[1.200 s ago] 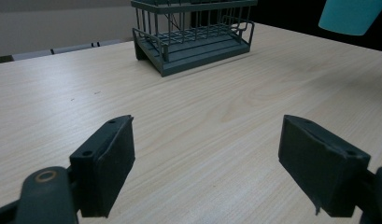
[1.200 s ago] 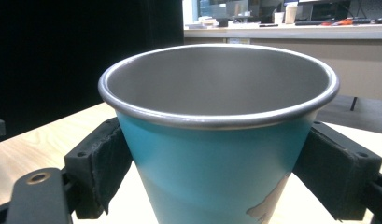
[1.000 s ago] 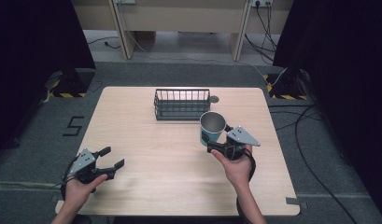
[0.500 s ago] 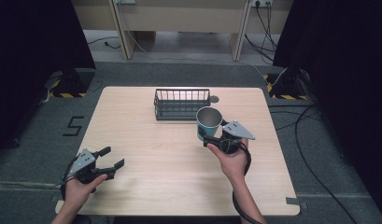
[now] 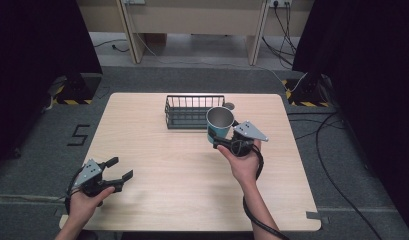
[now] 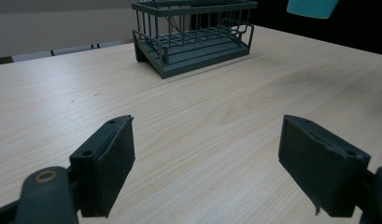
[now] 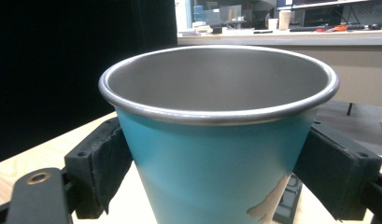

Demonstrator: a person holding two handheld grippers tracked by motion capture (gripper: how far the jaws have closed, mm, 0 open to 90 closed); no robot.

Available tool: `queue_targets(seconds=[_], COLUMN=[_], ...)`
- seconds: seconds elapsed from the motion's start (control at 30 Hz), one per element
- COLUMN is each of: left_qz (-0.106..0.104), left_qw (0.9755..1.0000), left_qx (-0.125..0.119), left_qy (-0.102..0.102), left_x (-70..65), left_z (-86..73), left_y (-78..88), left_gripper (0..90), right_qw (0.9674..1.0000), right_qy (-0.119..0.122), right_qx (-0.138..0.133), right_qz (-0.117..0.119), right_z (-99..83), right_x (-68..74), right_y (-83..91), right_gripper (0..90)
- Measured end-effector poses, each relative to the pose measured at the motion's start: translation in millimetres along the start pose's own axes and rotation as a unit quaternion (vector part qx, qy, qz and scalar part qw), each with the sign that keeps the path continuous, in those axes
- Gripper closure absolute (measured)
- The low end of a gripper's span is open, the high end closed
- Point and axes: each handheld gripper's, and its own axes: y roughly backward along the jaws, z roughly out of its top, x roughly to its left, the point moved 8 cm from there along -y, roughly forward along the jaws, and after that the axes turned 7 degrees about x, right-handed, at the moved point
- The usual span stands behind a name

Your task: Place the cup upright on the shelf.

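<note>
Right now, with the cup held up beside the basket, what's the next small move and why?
Probably carry the teal cup a little farther over the wire basket: the right hand-held gripper grips it upright, just off the basket's near right corner, above the table.

Lab: black curtains (image 5: 37, 50), floor cables (image 5: 337, 150), hazard-tape marks (image 5: 72, 101), lone test table (image 5: 142, 130).

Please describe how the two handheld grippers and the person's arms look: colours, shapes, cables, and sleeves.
Both tools are black with two blocky, flat-faced jaws. The left gripper and the right gripper each carry a grey three-cornered plate on top. A black cable trails from each toward the person. The forearms are bare, with no sleeve in sight.
</note>
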Motion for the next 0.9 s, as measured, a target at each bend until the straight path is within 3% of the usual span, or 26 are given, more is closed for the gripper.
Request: queue_targets(seconds=[0.9], left_qz=[-0.002], left_qw=[1.0000], left_qx=[-0.001], left_qy=[0.001], left_x=[-0.1], left_z=[0.4], left_y=[0.2], left_gripper=[18.0], right_qw=[0.9998], right_qy=[-0.014], right_qx=[-0.007], right_qz=[-0.015], right_z=[19.0], right_x=[-9.5], right_y=[-24.6], right_gripper=[16.2])
